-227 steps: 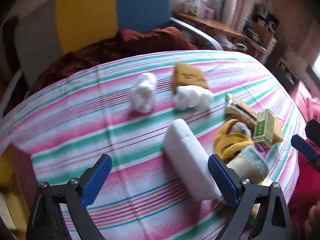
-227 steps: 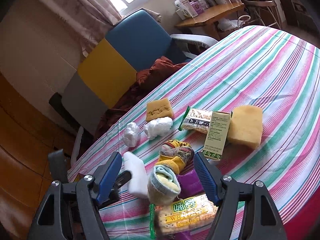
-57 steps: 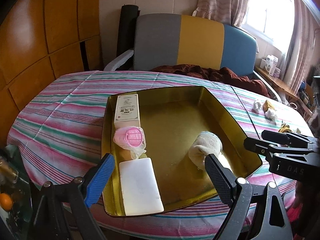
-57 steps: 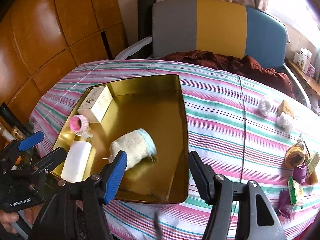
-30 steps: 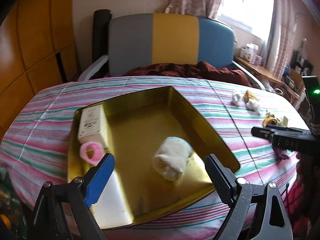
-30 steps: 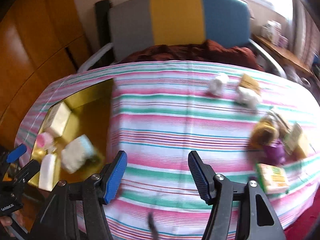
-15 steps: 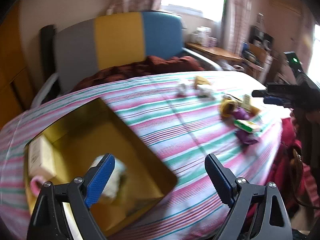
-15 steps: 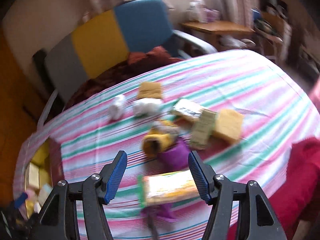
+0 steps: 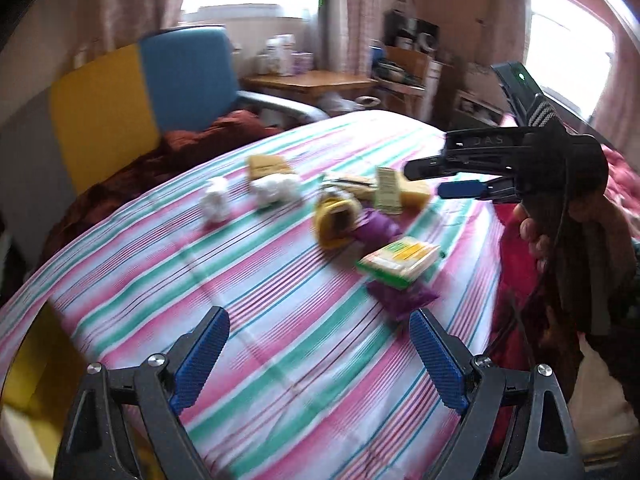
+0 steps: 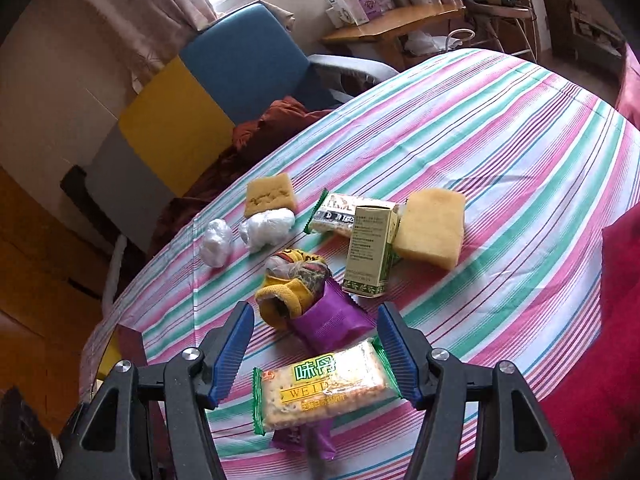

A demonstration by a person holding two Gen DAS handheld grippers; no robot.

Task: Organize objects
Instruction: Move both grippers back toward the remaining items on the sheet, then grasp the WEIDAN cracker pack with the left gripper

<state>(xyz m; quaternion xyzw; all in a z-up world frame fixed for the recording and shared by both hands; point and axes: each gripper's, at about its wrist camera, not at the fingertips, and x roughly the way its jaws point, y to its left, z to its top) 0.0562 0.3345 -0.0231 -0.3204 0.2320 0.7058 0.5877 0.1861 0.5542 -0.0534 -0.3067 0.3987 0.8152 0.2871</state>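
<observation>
Loose items lie clustered on the striped tablecloth. Among them are a cracker packet, a purple packet, a yellow sock, a green box, a yellow sponge and two white bundles. My right gripper hovers open over the cracker packet, its pads clear of it. My left gripper stands open and empty above bare cloth, short of the cracker packet and yellow sock. The right gripper shows at the right of the left wrist view.
A corner of the gold tray sits at the lower left. A chair with brown cloth on it stands behind the table. A snack bar and a brown sponge lie behind the pile. A hand holds the right gripper.
Both views have swung from the gold tray to the pile of items at the other side of the table. The right gripper came in over the cracker packet. Neither jaw width changed.
</observation>
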